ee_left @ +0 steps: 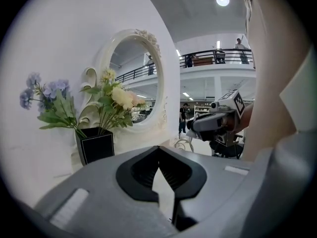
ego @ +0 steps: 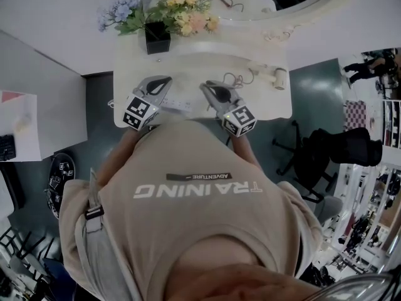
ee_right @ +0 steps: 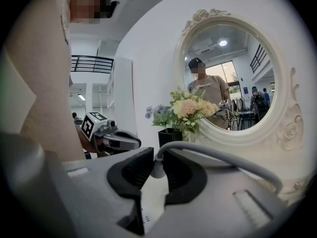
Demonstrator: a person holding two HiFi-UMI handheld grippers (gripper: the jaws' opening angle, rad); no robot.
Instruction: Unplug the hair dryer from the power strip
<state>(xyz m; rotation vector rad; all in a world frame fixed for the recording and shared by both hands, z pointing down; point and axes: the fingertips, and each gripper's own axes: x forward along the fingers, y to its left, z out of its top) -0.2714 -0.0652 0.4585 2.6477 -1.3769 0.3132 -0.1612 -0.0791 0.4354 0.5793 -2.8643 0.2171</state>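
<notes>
The grey cable (ee_right: 223,157) ended in a plug (ee_right: 156,170), pinched in the closed right tongs (ee_right: 157,158) near the white power strip (ego: 178,104) on the bench (ego: 266,108). The hair dryer itself could not be picked out. The left tongs (ee_left: 159,151) were closed on nothing, just beside the strip. Flowers (ego: 182,11) stood behind in a black vase (ego: 157,37). The person's shirt (ego: 197,231) read "TRAINING" and "ADVENTURE".

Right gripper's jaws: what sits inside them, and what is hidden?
The right gripper is shut on a grey cable at its pale plug end. The plug's prongs and any socket are covered by the gripper's body.
</notes>
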